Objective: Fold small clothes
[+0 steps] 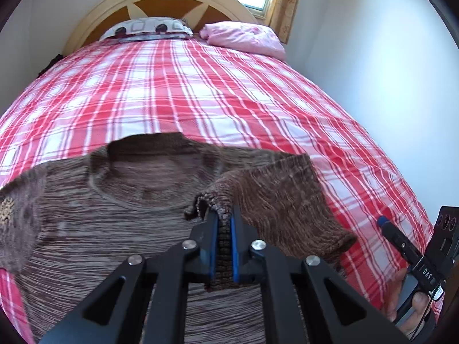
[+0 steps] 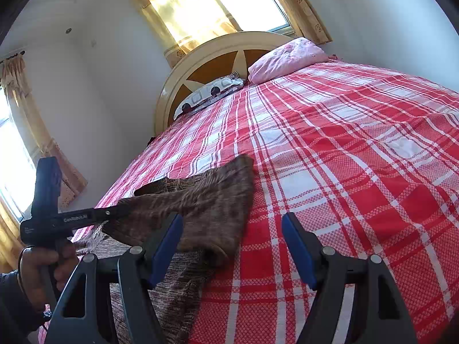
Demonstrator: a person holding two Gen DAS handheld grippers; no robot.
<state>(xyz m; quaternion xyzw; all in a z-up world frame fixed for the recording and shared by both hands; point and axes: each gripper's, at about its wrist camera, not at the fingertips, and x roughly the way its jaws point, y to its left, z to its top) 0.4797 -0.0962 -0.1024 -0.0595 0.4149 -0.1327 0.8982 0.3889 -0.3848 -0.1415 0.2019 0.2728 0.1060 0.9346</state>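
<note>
A small brown knitted sweater (image 1: pixel 114 200) lies flat on the red and white plaid bedspread (image 1: pixel 200 91), neck hole toward the headboard. My left gripper (image 1: pixel 222 220) is shut on the cuff of its right sleeve (image 1: pixel 275 197), which is folded over the sweater's body. In the right wrist view the sleeve (image 2: pixel 212 200) lies folded over the body, with the left gripper (image 2: pixel 114 215) at its end. My right gripper (image 2: pixel 232 229) is open and empty, just right of the sweater's edge above the bedspread (image 2: pixel 358 172). It also shows in the left wrist view (image 1: pixel 383 222).
A patterned pillow (image 1: pixel 149 28) and a pink pillow (image 1: pixel 243 37) lie by the cream and brown headboard (image 1: pixel 160 0). A white wall (image 1: pixel 373 71) runs close along the bed's right side. A curtained window (image 2: pixel 223 3) is behind the headboard.
</note>
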